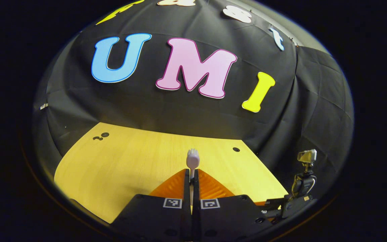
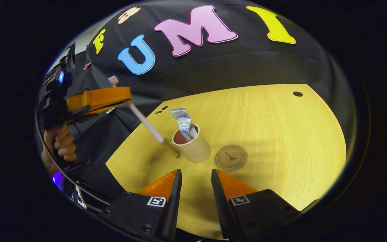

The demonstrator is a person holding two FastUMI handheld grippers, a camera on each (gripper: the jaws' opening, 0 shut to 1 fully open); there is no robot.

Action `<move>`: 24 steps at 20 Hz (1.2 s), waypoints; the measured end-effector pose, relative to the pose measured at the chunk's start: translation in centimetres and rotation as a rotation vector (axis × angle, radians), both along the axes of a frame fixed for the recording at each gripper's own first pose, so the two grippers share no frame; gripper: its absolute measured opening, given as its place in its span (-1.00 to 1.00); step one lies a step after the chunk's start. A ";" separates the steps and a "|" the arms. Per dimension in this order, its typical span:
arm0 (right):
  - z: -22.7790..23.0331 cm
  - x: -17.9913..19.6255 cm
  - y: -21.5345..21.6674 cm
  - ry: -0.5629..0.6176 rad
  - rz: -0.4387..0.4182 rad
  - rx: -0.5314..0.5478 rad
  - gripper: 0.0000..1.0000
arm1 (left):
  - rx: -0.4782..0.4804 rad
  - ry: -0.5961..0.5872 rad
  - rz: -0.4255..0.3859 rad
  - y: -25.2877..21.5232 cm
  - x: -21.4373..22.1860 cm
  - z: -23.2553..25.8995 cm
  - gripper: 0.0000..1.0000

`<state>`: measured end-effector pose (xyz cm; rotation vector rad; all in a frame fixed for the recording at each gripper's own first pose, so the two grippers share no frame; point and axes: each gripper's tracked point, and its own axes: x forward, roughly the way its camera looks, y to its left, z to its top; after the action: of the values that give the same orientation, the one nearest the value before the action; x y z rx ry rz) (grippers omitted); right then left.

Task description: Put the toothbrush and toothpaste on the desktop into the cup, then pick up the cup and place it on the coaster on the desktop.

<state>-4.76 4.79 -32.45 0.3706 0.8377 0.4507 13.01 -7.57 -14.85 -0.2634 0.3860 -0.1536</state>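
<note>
The task was about half done. The toothpaste [image 2: 184,123] already stood in the cup [image 2: 193,146], with its upper end sticking out above the rim. The toothbrush [image 2: 144,121] was not yet inside: the left gripper [image 2: 126,98] held it in the air, tilted, with the bristle head up and the lower end of the handle down beside the outer wall of the cup, near the tabletop [image 2: 274,134]. Whether that end touched the cup I could not tell. In the left gripper view the jaws were clamped on the handle, and the brush head rose just above them.

The right gripper [image 2: 195,188] held nothing and hovered in front of the cup, its jaws apart. The coaster [image 2: 230,158] lay bare just beside the cup. In my judgement, what was left was to bring the toothbrush into the cup and then move the cup onto the coaster.
</note>
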 end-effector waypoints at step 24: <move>-0.2 0.4 -9.8 0.025 -0.100 -0.029 0.09 | 0.023 0.156 0.068 -3.0 1.7 -12.8 -0.84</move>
<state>-4.40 -5.01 -32.61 0.3899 0.8450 0.3411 14.75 -10.55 -27.65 -0.2663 0.5326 -0.0622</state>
